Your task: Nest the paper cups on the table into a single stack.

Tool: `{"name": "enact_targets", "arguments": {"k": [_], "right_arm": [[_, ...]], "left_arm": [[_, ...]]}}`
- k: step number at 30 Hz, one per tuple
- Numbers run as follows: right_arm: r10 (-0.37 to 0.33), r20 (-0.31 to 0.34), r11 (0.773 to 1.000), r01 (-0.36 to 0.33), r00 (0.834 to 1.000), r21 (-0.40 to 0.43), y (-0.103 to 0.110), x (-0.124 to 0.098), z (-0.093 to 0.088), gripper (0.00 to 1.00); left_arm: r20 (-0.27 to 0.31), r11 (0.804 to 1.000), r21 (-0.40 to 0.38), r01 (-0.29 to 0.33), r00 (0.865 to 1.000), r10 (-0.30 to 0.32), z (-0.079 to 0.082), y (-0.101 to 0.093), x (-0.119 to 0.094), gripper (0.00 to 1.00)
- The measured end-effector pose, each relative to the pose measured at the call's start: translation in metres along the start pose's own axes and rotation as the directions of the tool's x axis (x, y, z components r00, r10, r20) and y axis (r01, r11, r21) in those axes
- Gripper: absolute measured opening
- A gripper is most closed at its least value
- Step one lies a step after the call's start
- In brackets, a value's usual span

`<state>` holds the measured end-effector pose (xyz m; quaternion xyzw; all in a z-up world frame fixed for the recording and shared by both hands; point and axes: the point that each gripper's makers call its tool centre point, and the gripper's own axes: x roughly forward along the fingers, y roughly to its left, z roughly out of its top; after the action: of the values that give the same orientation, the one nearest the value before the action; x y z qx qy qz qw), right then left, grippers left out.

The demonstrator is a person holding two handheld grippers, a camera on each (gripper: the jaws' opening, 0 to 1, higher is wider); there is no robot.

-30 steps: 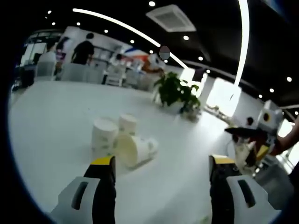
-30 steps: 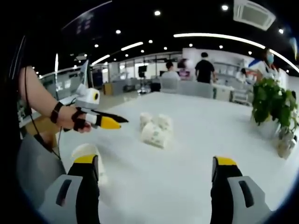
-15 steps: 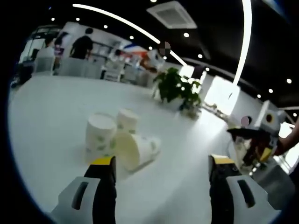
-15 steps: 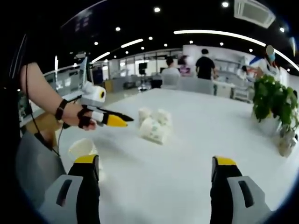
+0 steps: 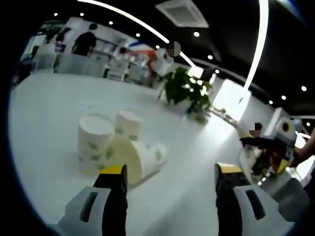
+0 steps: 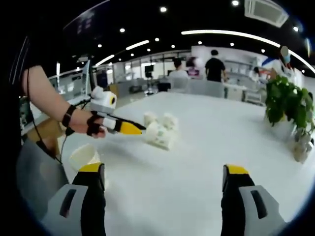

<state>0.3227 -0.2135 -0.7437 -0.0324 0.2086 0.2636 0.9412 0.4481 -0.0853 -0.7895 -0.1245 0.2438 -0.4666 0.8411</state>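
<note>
Three white paper cups with green prints stand grouped on the white table (image 5: 44, 113). One upside-down cup (image 5: 93, 145) is at the left, a second upside-down cup (image 5: 129, 125) behind it, and a third cup (image 5: 142, 158) lies on its side, mouth toward me. My left gripper (image 5: 170, 178) is open just short of the lying cup. The right gripper view shows the same cluster (image 6: 160, 132) with the left gripper (image 6: 129, 129) close to its left side. My right gripper (image 6: 164, 173) is open and holds nothing. An upright cup (image 6: 82, 157) stands beside its left jaw.
A potted plant (image 5: 184, 88) (image 6: 288, 105) stands farther back on the table. The right gripper (image 5: 269, 146) and a hand reach in from the right edge. People (image 6: 215, 69) stand by desks in the background. A forearm (image 6: 47, 103) crosses the left side.
The left gripper has moved forward to the cup cluster, which now looks larger and nearer. In the right gripper view its yellow tip has reached the cluster. The right gripper has hardly moved.
</note>
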Motion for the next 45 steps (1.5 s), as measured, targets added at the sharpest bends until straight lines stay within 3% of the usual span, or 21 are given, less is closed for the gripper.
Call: {"name": "enact_targets", "arguments": {"k": [10,17,19,21,24,31,45], "right_arm": [[-0.007,-0.007,1.000,0.007,1.000,0.012,-0.003,0.000,-0.004,0.98],[-0.008,-0.016,1.000,0.008,1.000,0.017,-0.004,0.000,-0.007,0.97],[-0.008,-0.016,1.000,0.008,1.000,0.017,-0.004,0.000,-0.008,0.97],[-0.007,-0.020,1.000,0.007,1.000,0.022,-0.003,0.000,-0.009,0.97],[-0.005,-0.019,1.000,0.005,1.000,0.019,-0.003,0.001,-0.009,0.97],[-0.005,-0.022,1.000,0.006,1.000,0.024,-0.004,0.000,-0.010,0.96],[-0.002,-0.032,1.000,0.002,0.999,0.026,-0.004,0.000,-0.012,0.96]], "left_arm": [[-0.003,0.999,-0.029,0.018,1.000,-0.018,0.003,0.003,0.011,0.59],[0.003,0.998,-0.050,0.035,0.999,-0.035,0.007,0.004,0.015,0.45],[0.002,1.000,-0.022,0.021,1.000,-0.021,0.008,0.006,0.015,0.41],[0.000,0.999,-0.052,-0.010,1.000,0.010,0.008,0.011,0.017,0.35],[-0.002,0.999,-0.034,-0.007,1.000,0.007,0.006,0.012,0.018,0.26],[-0.001,0.999,-0.045,-0.007,1.000,0.007,0.005,0.013,0.019,0.24],[-0.001,0.998,-0.059,0.003,1.000,-0.003,0.003,0.012,0.019,0.10]]}}
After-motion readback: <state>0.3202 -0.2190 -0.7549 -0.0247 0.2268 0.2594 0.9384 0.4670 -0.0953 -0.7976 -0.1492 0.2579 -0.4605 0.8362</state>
